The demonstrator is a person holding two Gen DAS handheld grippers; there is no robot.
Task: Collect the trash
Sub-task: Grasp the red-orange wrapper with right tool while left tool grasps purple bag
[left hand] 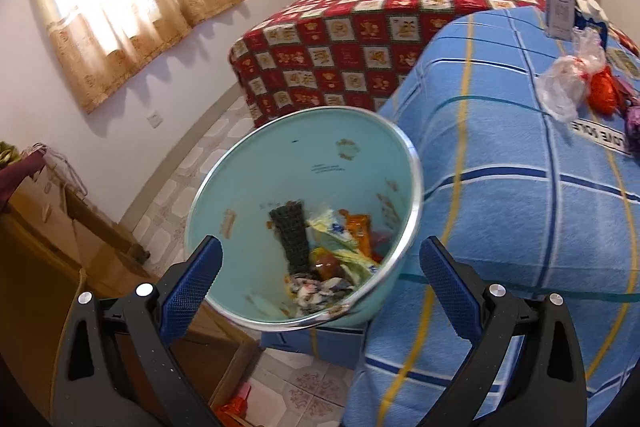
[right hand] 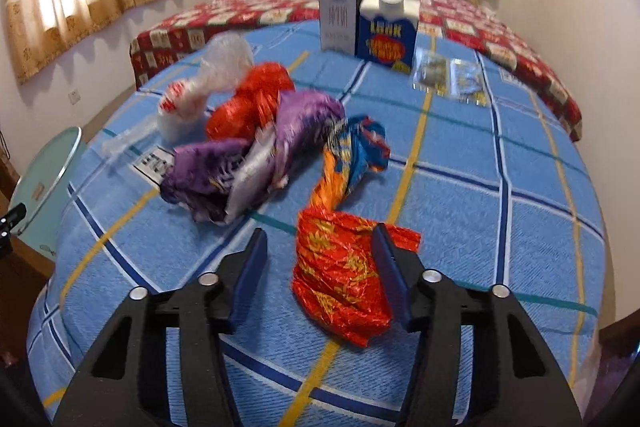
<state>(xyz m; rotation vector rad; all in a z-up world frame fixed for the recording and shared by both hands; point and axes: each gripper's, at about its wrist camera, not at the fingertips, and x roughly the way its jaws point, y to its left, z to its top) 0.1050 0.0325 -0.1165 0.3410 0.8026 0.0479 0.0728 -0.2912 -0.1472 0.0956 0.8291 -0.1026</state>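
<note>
A light blue trash bin with a metal rim stands beside the blue checked blanket, with several wrappers inside it. My left gripper is open, its fingers on either side of the bin's near rim. My right gripper is open over the blanket, with a red and gold foil wrapper lying between its fingers. Beyond lie an orange and blue wrapper, a purple wrapper, a red foil wrapper and a clear plastic bag. The bin's edge shows at the right wrist view's left.
A grey carton and a blue carton stand at the blanket's far side, with clear packets beside them. A bed with a red patterned cover is behind. Cardboard boxes sit on the floor at left.
</note>
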